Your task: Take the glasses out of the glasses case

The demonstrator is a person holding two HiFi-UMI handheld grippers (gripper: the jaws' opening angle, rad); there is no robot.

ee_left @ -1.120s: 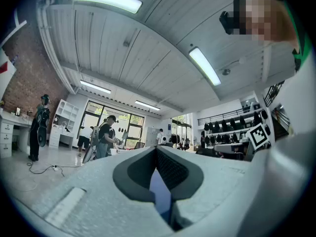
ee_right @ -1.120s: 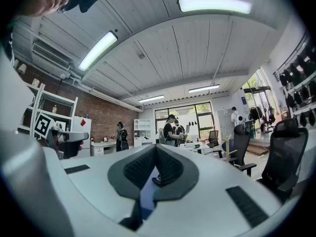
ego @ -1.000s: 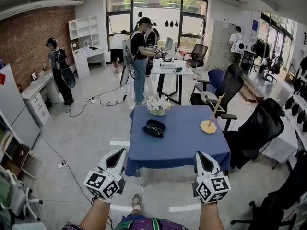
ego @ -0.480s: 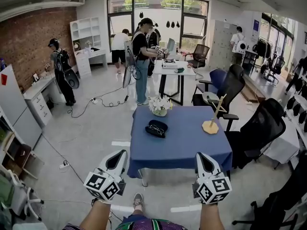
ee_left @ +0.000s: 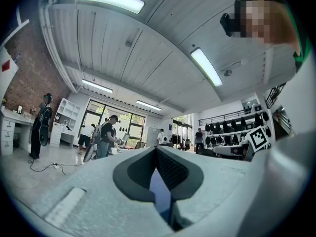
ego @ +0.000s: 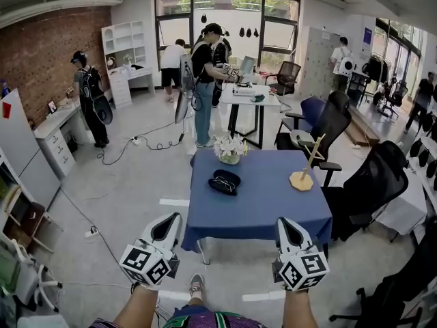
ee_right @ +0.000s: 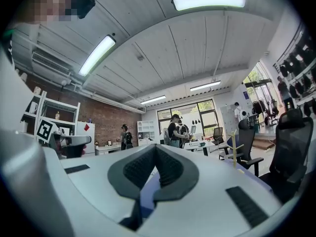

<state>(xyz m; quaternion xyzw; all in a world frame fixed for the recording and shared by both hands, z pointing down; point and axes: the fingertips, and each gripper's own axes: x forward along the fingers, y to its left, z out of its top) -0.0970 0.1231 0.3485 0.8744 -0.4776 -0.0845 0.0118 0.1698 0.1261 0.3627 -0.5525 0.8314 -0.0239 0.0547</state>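
Little has changed over the last second. In the head view the whole room has slid slightly right, the blue-clothed bench (ego: 273,207) with it; likely a small head turn or step, not task work. A bystander in black at the far desk has shifted pose, irrelevant. On the bench, the flowers (ego: 229,149) at the back edge and the wooden stand (ego: 302,176) on the right have not been touched. Left gripper (ego: 175,217) and right gripper (ego: 282,221) sit where they were, held low on the near side of the bench, pointing at it. Both are well short of anything on it. Each gripper view shows the jaws pressed together at the tips with nothing pinched, only a sliver of blue cloth showing behind. The glasses case (ego: 233,179) lies left of centre on the bench, dark, seemingly open. The glasses (ego: 220,182) rest in it as a paler shape, too small to read further. Judgement: task not started and the approach still to do. The jaws will need to spread before any grab, and the glasses sit well apart from both grippers.
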